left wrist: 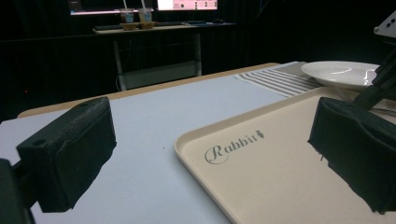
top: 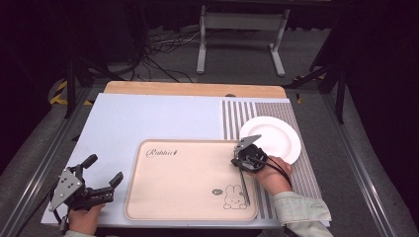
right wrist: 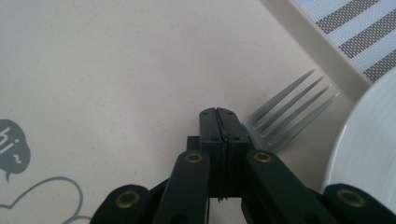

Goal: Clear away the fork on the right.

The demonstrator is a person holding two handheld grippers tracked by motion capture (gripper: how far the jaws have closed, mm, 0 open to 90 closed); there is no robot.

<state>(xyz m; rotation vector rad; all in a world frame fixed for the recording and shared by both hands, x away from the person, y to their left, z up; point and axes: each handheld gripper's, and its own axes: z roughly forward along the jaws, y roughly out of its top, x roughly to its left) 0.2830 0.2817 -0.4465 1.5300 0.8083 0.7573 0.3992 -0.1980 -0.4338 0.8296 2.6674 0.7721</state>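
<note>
Black right gripper tipped down, clamped beside fork on tray; left gripper level, wide open

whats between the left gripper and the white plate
The beige tray, printed "Rabbit", lies between the left gripper and the white plate; the right gripper, shut on a fork, sits over its far edge. High view.

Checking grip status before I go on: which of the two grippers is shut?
The right gripper, over the tray's right edge by the fork; its jaws meet. The left gripper is open.
</note>
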